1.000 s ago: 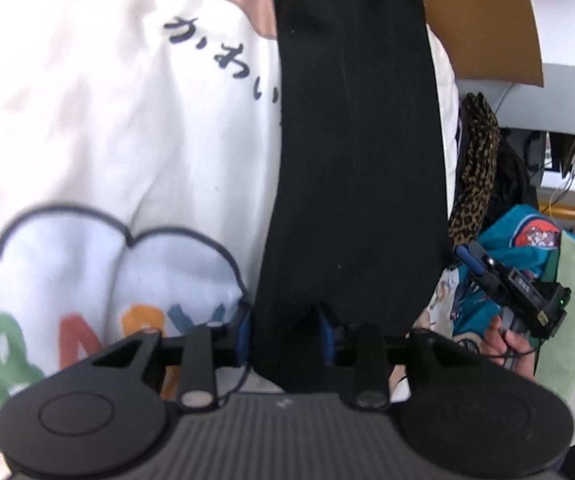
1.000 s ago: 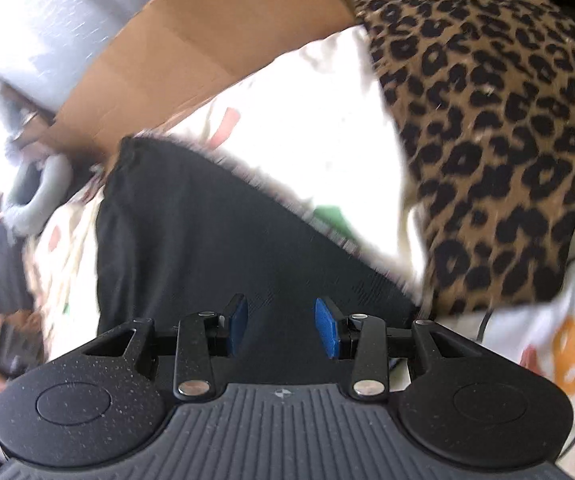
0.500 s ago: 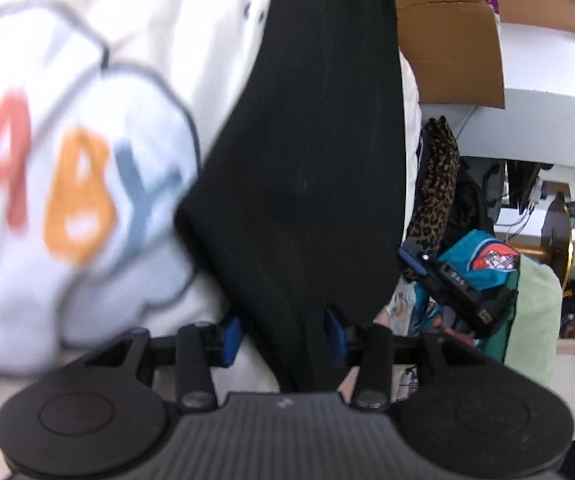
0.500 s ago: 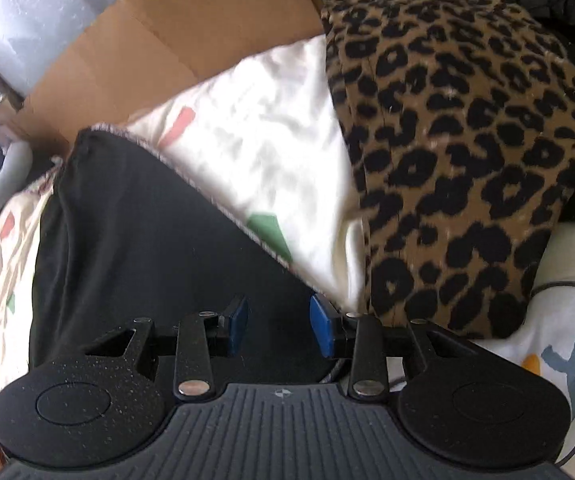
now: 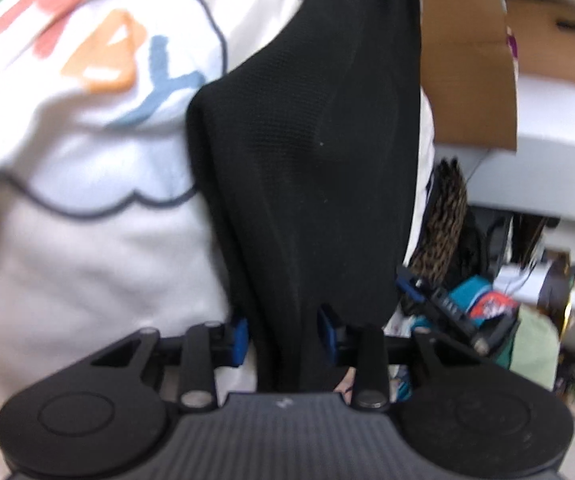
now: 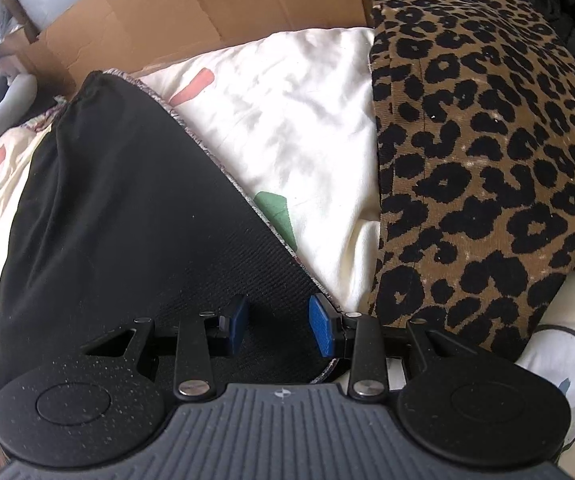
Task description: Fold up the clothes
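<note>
Bed surface with garments

Cream printed bedding [image 6: 287, 128] carries a black garment [image 6: 127, 220] and, beside it, a folded leopard-print garment [image 6: 479, 168]; a cardboard box [image 6: 191, 12] borders the bedding's far edge.

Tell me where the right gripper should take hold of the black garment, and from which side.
Grip the black garment at its pale-trimmed edge, probably near the corner by the right gripper. Come from the cream sheet side: there the edge runs clear and diagonal, lying flat, so one jaw can likely slip under.
</note>
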Available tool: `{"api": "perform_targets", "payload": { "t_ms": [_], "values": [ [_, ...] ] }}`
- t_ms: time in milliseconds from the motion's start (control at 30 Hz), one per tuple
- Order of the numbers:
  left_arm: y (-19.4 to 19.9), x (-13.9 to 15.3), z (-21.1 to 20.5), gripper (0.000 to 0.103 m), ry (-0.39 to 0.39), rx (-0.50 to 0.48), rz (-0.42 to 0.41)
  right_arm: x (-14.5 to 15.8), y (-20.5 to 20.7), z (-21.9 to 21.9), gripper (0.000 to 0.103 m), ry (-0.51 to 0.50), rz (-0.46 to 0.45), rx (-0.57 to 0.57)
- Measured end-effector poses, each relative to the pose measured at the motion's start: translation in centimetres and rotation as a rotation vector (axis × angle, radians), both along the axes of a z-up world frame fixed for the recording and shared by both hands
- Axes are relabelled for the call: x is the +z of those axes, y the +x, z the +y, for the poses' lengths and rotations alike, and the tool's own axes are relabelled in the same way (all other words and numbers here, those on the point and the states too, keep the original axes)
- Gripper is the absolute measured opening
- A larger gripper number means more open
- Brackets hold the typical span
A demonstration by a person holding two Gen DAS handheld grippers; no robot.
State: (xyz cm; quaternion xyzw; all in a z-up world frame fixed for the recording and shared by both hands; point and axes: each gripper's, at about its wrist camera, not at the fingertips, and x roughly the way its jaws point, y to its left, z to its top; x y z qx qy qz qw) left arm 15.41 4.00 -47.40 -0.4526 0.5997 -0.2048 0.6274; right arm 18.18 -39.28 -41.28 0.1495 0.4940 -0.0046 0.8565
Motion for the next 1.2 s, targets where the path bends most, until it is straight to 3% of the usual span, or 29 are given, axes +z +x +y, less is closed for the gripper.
{"api": "perform_targets", "payload": {
  "t_ms": [167, 467, 600, 800, 867, 933, 1200],
  "values": [
    [-2.6, -0.3, -0.7, 0.034, -0.058, 0.143, 0.015, 0.0, 0.1, -0.2, 0.040, 0.006, 0.015, 0.031],
    [-6.9, -1.0, -1.8, 0.033, -0.092, 0.262, 0.008, -0.1, 1.4, 0.2, 0.038, -0.035, 0.089, 0.086],
    [-7.9, -1.7, -2.1, 0.022, -0.096, 0.311, 0.010, -0.1, 1.6, 0.0, 0.038, -0.015, 0.111, 0.076],
    [-8.2, -2.0, -2.6, 0.014, -0.081, 0.302, 0.015, 0.6, 1.7, -1.2, 0.038, 0.058, 0.136, 0.031],
    [-7.9, -1.9, -3.0, 0.013, -0.070, 0.292, 0.010, 1.3, 1.7, -1.6, 0.038, 0.063, 0.135, 0.045],
    [-7.6, -1.8, -3.2, 0.006, -0.056, 0.284, 0.011, 1.9, 1.8, -2.0, 0.039, 0.065, 0.128, 0.065],
    [-7.1, 1.1, -3.5, 0.004, 0.055, 0.226, -0.001, 2.3, 3.3, -3.7, 0.040, 0.132, 0.134, 0.152]
  ]
}}
